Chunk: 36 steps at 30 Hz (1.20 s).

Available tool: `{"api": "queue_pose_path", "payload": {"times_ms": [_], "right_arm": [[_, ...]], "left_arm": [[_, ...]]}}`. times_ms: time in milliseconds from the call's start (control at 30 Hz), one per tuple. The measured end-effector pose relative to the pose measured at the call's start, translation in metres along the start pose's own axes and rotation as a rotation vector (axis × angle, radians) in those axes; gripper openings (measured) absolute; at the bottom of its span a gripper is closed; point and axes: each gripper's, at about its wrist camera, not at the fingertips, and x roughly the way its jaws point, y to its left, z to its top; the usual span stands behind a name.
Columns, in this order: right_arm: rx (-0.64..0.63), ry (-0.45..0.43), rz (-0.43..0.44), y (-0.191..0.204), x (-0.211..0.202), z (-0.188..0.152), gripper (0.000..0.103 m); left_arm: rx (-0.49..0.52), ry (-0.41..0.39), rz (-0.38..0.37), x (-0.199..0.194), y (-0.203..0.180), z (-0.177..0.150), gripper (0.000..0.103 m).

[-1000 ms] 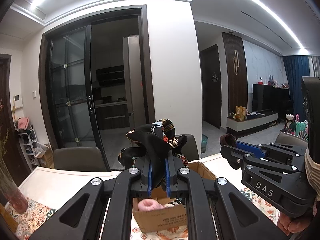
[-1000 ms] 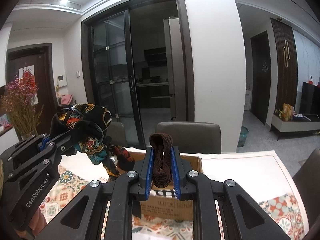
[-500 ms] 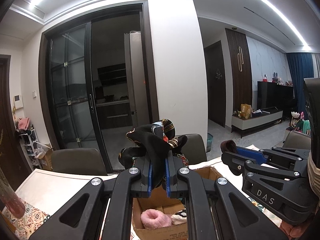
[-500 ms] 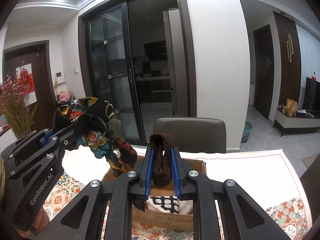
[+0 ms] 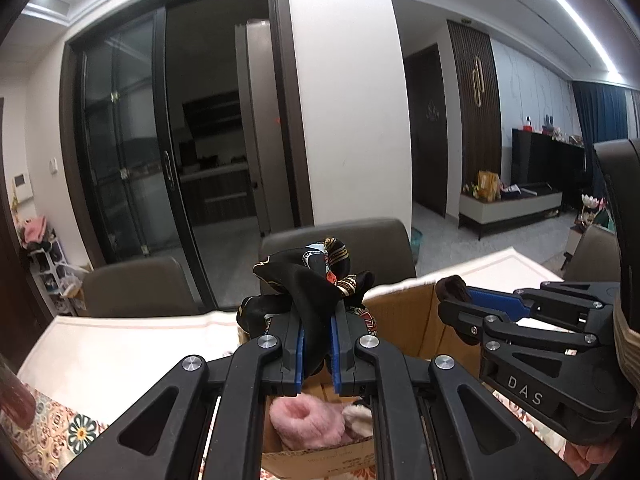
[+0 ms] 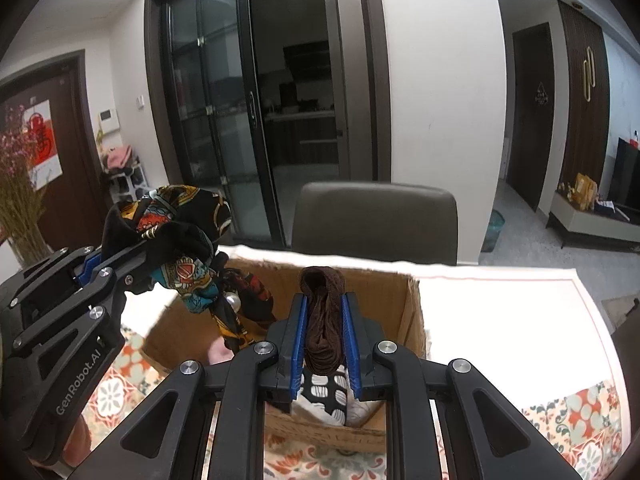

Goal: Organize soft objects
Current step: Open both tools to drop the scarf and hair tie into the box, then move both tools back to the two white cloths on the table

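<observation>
Left wrist view showed us the white dining table [image 5: 120, 344] spreading from nine o'clock, with the open cardboard box [image 5: 404, 320] just below centre. Inside it already lay a pink fluffy item [image 5: 308, 426]; the right wrist view added a black-and-white patterned cloth [image 6: 324, 390] at six o'clock, so we judged part of the sorting done.

Our left gripper [image 5: 316, 344] was clamped on a black patterned silk scarf [image 5: 312, 280], which bunched above the blue pads and dangled over the box's opening. Our right gripper [image 6: 324, 332], at three o'clock in the left view, was clamped on a bundled brown stocking [image 6: 322, 320] held above the box.

Neither piece was in the box yet; we reckoned lowering and releasing both remained.
</observation>
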Motion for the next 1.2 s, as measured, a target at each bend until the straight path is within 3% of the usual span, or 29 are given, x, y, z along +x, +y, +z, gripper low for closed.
{"api": "queue_pose_path", "payload": {"times_ms": [400, 467, 533, 700, 1200], "right_arm": [[0.003, 0.097, 0.007, -0.005, 0.033, -0.014, 0.021], [0.009, 0.116, 0.015, -0.006, 0.038, -0.012, 0.028], [0.012, 0.123, 0.017, -0.008, 0.040, -0.013, 0.042], [0.012, 0.121, 0.007, -0.010, 0.038, -0.013, 0.055], [0.028, 0.072, -0.025, -0.010, 0.000, -0.015, 0.055]], "left_arm": [[0.025, 0.132, -0.033, 0.032, -0.007, -0.025, 0.018], [0.026, 0.139, -0.032, 0.034, -0.006, -0.025, 0.027], [0.028, 0.142, -0.030, 0.035, -0.007, -0.025, 0.034], [0.033, 0.133, -0.019, 0.034, -0.005, -0.025, 0.047], [0.023, 0.091, 0.020, -0.010, -0.001, -0.026, 0.053]]}}
